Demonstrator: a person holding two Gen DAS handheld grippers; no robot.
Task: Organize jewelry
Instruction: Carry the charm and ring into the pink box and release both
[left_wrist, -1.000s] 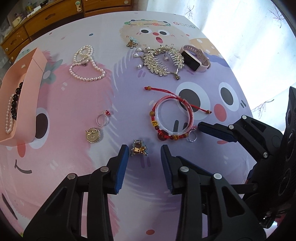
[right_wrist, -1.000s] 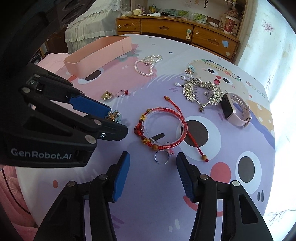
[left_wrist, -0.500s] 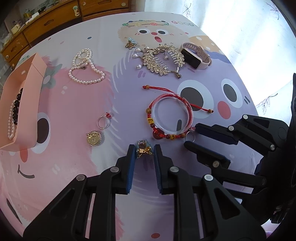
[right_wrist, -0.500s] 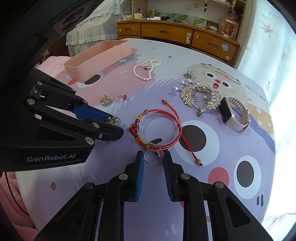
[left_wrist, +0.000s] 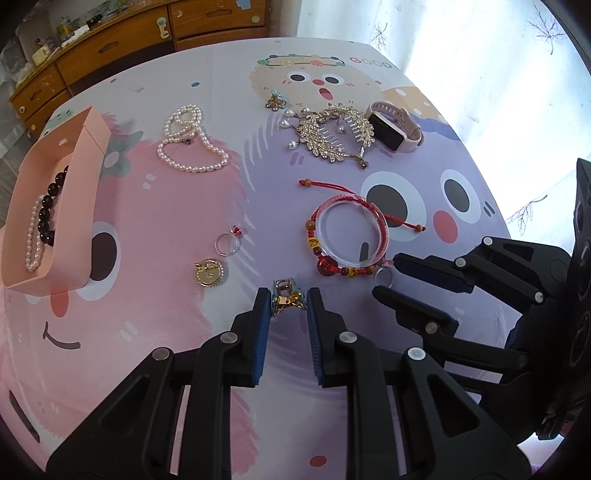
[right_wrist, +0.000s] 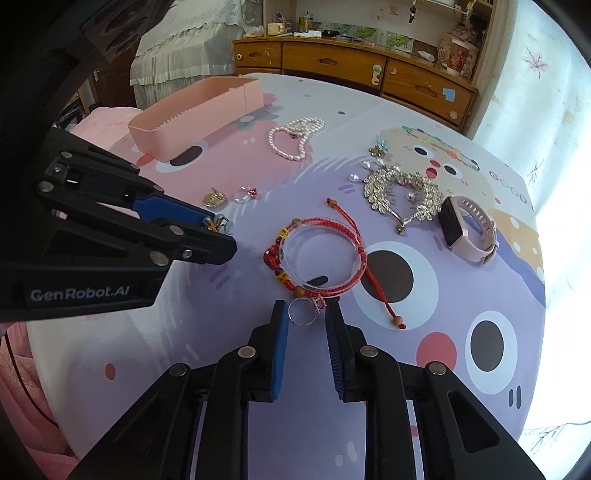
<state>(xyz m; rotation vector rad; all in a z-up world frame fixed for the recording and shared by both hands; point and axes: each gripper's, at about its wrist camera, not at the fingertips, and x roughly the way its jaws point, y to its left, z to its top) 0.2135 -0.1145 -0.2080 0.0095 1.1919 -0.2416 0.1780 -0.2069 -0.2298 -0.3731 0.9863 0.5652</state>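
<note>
Surface: a table under a pastel cartoon cloth, with wooden drawers behind it.
Left gripper: blue pads drawn close around a small gold clip, touching it on both sides; whether it is off the cloth, I cannot tell.
Right gripper: pads narrowed on a silver ring with a pink stone, just touching its sides.
Red bracelet: at 12 o'clock from the silver ring, touching it, wrapped around a clear bangle.
Pink box: at 10 o'clock from the left gripper, holding a dark bead strand and a pearl strand.
Loose pieces: gold pendant and second ring at 11 o'clock from the clip; pearl necklace farther up.
Far side: leaf hair comb beside a pink watch, at 1 o'clock.
</note>
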